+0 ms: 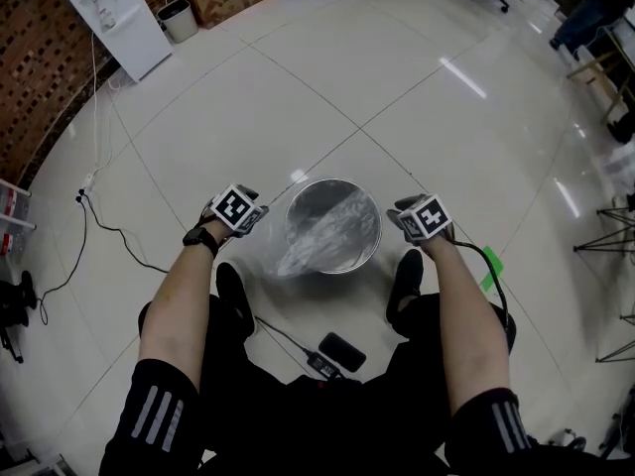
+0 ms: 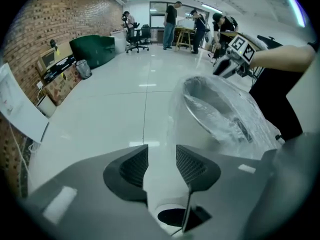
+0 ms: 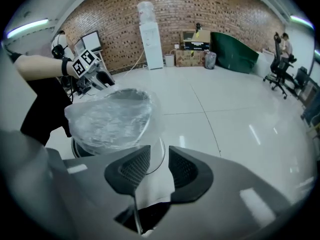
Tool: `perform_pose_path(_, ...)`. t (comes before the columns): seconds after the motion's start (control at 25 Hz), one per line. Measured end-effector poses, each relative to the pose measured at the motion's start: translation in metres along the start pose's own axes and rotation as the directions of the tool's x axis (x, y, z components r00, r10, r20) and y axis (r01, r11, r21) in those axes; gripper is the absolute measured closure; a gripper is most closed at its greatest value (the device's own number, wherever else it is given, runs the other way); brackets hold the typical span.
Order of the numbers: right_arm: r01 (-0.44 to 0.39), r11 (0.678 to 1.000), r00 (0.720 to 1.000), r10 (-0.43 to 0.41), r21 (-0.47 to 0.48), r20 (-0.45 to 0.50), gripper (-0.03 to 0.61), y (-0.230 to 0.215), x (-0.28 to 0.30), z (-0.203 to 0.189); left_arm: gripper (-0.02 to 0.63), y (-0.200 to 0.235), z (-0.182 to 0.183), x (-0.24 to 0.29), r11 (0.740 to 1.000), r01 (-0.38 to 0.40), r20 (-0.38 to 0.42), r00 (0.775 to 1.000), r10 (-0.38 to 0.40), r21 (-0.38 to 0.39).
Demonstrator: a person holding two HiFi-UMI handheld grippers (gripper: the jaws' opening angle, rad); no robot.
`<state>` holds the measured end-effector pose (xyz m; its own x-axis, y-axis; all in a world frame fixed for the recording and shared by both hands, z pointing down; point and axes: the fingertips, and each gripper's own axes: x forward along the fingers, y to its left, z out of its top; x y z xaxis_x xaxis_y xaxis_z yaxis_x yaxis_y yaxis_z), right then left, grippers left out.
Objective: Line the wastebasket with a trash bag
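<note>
Left gripper (image 1: 244,212) at nine o'clock, right gripper (image 1: 422,218) at three o'clock of round steel wastebasket (image 1: 334,182) holding clear plastic trash bag (image 1: 298,256): both half-open, empty. Glossy white tiled floor (image 1: 298,97).

The right gripper (image 3: 159,156) holds its jaws apart on nothing, close beside the wastebasket (image 3: 80,148), whose top a clear trash bag (image 3: 110,116) covers.

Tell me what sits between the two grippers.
In the head view, the wastebasket, with a clear trash bag draped over its rim, stands between the left gripper and the right gripper.
</note>
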<state>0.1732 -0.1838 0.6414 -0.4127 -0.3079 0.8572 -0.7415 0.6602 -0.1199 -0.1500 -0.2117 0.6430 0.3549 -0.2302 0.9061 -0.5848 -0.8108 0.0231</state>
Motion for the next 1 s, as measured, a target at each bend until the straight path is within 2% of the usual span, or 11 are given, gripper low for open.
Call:
perform_pose_path(0.12, -0.027, 0.993, 0.999, 0.03, -0.113, 0.031, 0.442, 0.022, -0.022, 0.014, 0.446, -0.015, -0.014, -0.004, 0.999, 0.0, -0.041, 0.999, 0.003, 0.054)
perform_pose_path(0.2, -0.058, 0.987, 0.998, 0.063, -0.153, 0.028, 0.436, 0.036, -0.032, 0.014, 0.446, -0.022, -0.023, -0.008, 0.998, -0.004, -0.064, 0.998, 0.008, 0.063)
perform_pose_path(0.28, -0.098, 0.984, 0.994, 0.105, -0.15, 0.04, 0.433, 0.049, -0.039, 0.014, 0.446, -0.026, -0.03, -0.012, 0.998, -0.013, -0.079, 0.997, 0.017, 0.054)
perform_pose_path(0.4, -0.137, 0.98, 0.988, 0.146, -0.142, 0.053, 0.429, 0.065, -0.041, 0.012, 0.448, -0.04, -0.023, -0.02, 0.999, 0.018, -0.026, 1.0, -0.017, 0.047)
perform_pose_path(0.56, -0.115, 0.983, 0.993, 0.116, -0.143, -0.004, 0.425, 0.07, -0.026, -0.003, 0.448, -0.071, -0.03, -0.026, 0.992, 0.112, -0.041, 0.993, -0.11, 0.06)
perform_pose_path(0.64, -0.107, 0.984, 0.994, 0.105, -0.141, -0.019, 0.425, 0.068, -0.017, -0.009, 0.448, -0.085, -0.032, -0.025, 0.987, 0.131, -0.053, 0.991, -0.127, 0.092)
perform_pose_path(0.72, -0.13, 0.986, 0.992, 0.129, -0.102, -0.012, 0.446, 0.067, -0.009, -0.015, 0.448, -0.096, -0.032, -0.022, 0.982, 0.138, -0.058, 0.99, -0.131, 0.129)
perform_pose_path(0.8, -0.159, 0.985, 0.987, 0.161, -0.06, 0.014, 0.499, 0.069, -0.008, -0.014, 0.448, -0.105, -0.032, -0.019, 0.978, 0.15, -0.063, 0.988, -0.142, 0.144)
perform_pose_path(0.84, -0.173, 0.984, 0.985, 0.174, -0.049, 0.014, 0.572, 0.072, -0.01, -0.014, 0.448, -0.108, -0.032, -0.019, 0.977, 0.156, -0.063, 0.987, -0.148, 0.143)
perform_pose_path(1.0, -0.195, 0.977, 0.98, 0.191, -0.081, -0.049, 0.572, 0.082, -0.016, -0.025, 0.448, -0.118, -0.032, -0.019, 0.973, 0.173, -0.069, 0.984, -0.164, 0.15)
